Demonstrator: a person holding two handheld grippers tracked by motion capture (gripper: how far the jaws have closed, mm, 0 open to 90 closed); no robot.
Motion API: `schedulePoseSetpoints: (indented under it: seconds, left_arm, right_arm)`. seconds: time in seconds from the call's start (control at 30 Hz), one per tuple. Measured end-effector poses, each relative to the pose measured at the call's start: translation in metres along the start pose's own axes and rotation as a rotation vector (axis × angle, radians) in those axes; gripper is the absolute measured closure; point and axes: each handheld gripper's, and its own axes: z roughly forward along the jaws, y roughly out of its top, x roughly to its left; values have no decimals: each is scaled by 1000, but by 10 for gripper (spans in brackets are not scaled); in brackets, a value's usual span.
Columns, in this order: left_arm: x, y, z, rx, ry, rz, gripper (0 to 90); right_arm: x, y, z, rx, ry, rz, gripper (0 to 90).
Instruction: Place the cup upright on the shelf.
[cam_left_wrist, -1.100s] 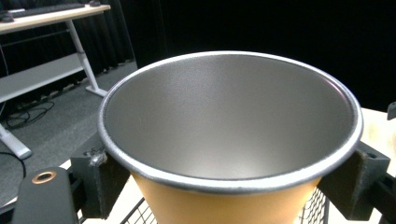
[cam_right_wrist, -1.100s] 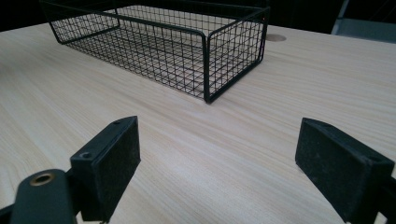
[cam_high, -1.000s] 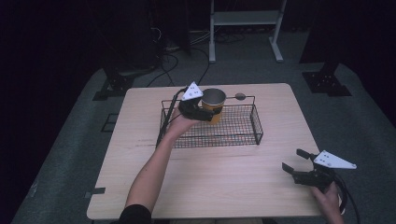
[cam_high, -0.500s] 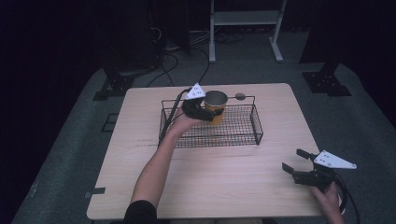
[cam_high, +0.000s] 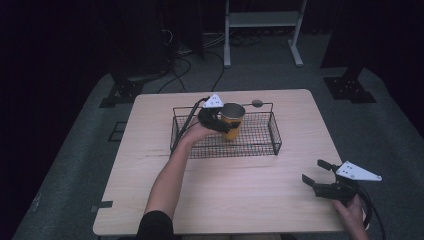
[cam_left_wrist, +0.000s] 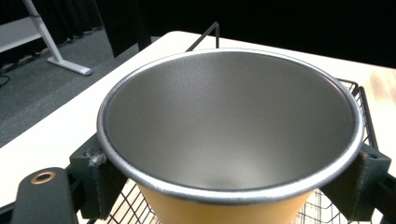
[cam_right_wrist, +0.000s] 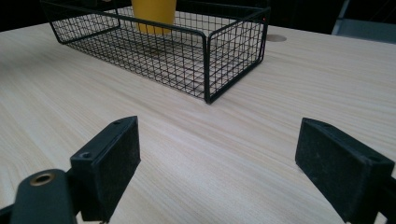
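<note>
Two grippers on the table, and the near one is idle: the right gripper (cam_high: 322, 179) sits low at the near right corner of the wooden table (cam_high: 250, 200), jaws spread wide with nothing between them, just bare wood grain showing in the right gripper view. It looks parked there, out of the way and aimed toward the basket, ready if it is called on.

Moving up the table, the person's left forearm (cam_high: 167, 185) reaches forward to the black wire basket (cam_high: 276, 137) in the middle. There the left gripper (cam_high: 216, 121) is clamped on the yellow cup (cam_high: 233, 126), one jaw on each side of the wall just under the silver rim. In the left gripper view the pads press on both sides and the steel-grey inside is empty. The cup is upright and within the basket's walls, toward the left and far part of it; whether its base rests on the mesh or hangs a touch above it, I cannot tell. Gripping high near the rim keeps it level and lets the jaws clear the wire sides.

Just beyond the basket's far rail, a small round grey spot (cam_high: 257, 103) marks the tabletop.

No brand, label or writing is readable anywhere.
</note>
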Motion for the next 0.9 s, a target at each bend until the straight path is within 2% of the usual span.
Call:
schedulePoseSetpoints:
  seconds: [0.13,0.27,0.43,0.63,0.9]
  left_arm:
    - [1,-2,4,30,-11,14,134]
    - [2,-4,6,40,-21,13,134]
    - [2,-6,9,69,-20,22,134]
    - [2,-11,15,125,-34,36,133]
    - [2,-12,14,131,-37,38,125]
  right_arm:
    - [0,0,0,0,-1,0,130]
    - [0,0,0,-1,-1,1,130]
    - [0,0,0,-1,0,0,130]
    - [0,0,0,-1,0,1,130]
    - [0,0,0,-1,0,0,130]
